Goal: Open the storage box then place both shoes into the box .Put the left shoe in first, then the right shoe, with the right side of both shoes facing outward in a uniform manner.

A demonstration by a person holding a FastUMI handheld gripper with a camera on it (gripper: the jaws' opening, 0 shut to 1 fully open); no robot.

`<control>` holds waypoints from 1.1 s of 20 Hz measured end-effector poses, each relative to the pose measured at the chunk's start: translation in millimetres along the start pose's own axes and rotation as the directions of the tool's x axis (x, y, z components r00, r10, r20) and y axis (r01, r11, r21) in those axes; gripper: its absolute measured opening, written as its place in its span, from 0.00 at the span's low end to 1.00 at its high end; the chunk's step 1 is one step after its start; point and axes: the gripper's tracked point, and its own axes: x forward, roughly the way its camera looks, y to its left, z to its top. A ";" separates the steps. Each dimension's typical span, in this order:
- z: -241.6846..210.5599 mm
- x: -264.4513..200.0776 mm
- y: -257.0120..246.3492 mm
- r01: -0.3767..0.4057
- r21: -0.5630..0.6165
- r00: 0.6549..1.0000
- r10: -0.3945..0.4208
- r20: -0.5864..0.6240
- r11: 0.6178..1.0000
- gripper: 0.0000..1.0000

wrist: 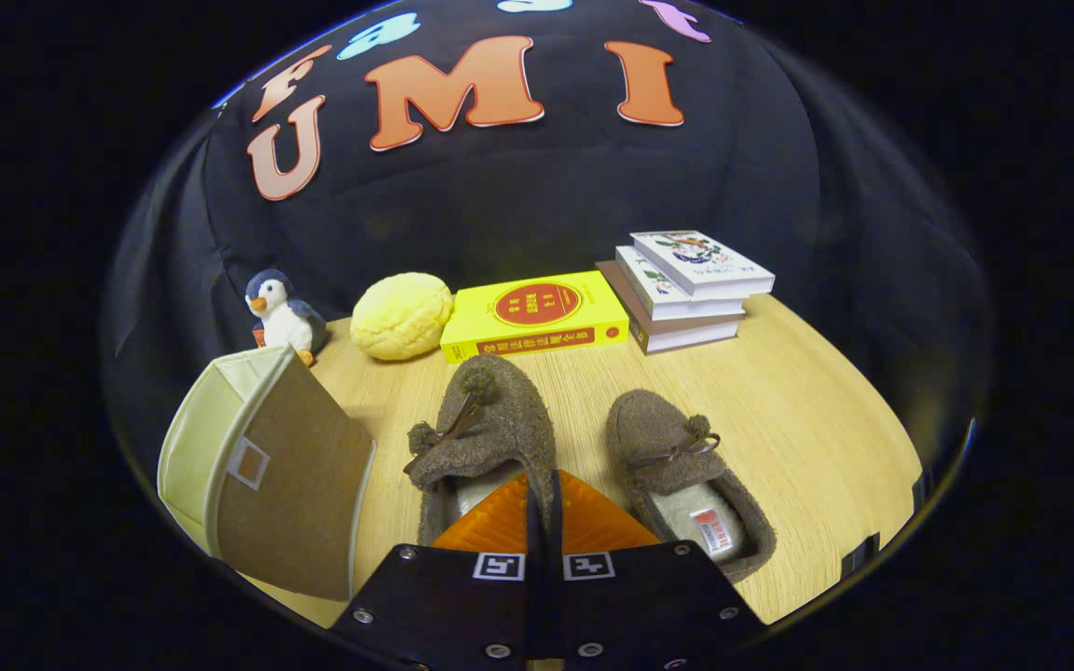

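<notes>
Two brown fuzzy slippers with pom-pom bows lie side by side on the wooden table (779, 410), toes pointing away from me. My gripper (543, 485) is shut on the left slipper (490, 419), and its fingers pinch the right side of the collar. This slipper looks slightly raised and tilted. The right slipper (677, 466) rests flat just right of the fingers, its pale insole and a tag showing. The storage box (257, 466) stands to the left of the fingers, with cream fabric walls and a brown panel with a small label window facing me. I cannot tell whether that panel is open.
Along the back of the table sit a penguin plush (281, 317), a yellow bun-shaped cushion (402, 315), a yellow book (537, 315) and a stack of three books (686, 289). The table's edge curves around at right.
</notes>
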 end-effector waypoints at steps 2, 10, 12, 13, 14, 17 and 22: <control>18.9 -17.1 13.4 0.016 0.011 0.999 -0.016 0.031 1.000 0.01; 68.2 -88.5 103.4 -0.001 0.079 0.990 -0.010 0.139 0.997 0.01; 70.1 -97.7 129.5 -0.027 0.103 0.989 0.012 0.148 0.994 0.01; 69.0 -100.2 142.6 -0.038 0.108 0.988 0.022 0.153 0.993 0.01; 67.8 -102.7 154.4 -0.043 0.107 0.987 0.026 0.156 0.993 0.01; 56.3 -101.0 191.3 -0.071 0.107 0.988 0.055 0.143 0.992 0.01; 27.7 -85.6 244.1 -0.115 0.108 0.991 0.106 0.083 0.987 0.01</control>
